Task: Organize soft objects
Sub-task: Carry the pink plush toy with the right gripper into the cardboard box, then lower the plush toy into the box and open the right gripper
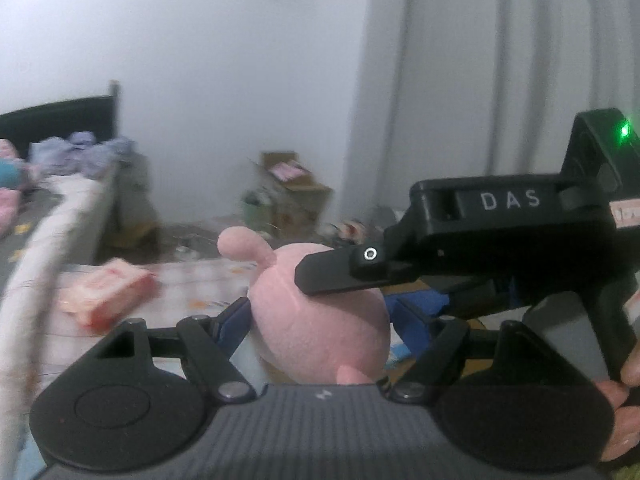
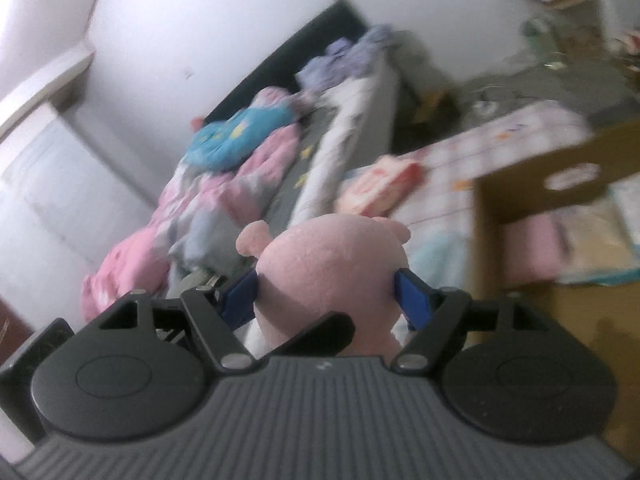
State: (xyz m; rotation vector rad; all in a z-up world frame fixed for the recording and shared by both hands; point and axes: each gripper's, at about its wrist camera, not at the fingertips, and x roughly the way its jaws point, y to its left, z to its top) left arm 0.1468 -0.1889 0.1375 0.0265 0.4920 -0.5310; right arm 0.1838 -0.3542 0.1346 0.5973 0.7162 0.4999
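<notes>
A round pink plush toy (image 1: 320, 332) with small ears hangs in the air, gripped from two sides. In the left wrist view my left gripper (image 1: 320, 312) has its blue pads against the toy's flanks. From the right, the black finger (image 1: 336, 276) of my right gripper lies across the toy's top. In the right wrist view the plush toy (image 2: 332, 256) sits squeezed between the blue pads of my right gripper (image 2: 326, 288), and a black finger (image 2: 316, 332) of the left gripper crosses beneath it. Both views are motion-blurred.
An open cardboard box (image 2: 520, 184) stands at the right on a patterned mat (image 2: 460, 152). A pink packet (image 2: 380, 188) lies on that mat. A bed (image 2: 352, 120) with pink and blue quilts runs along the left. More boxes and clutter (image 1: 292, 188) sit by the far wall and curtain (image 1: 500, 60).
</notes>
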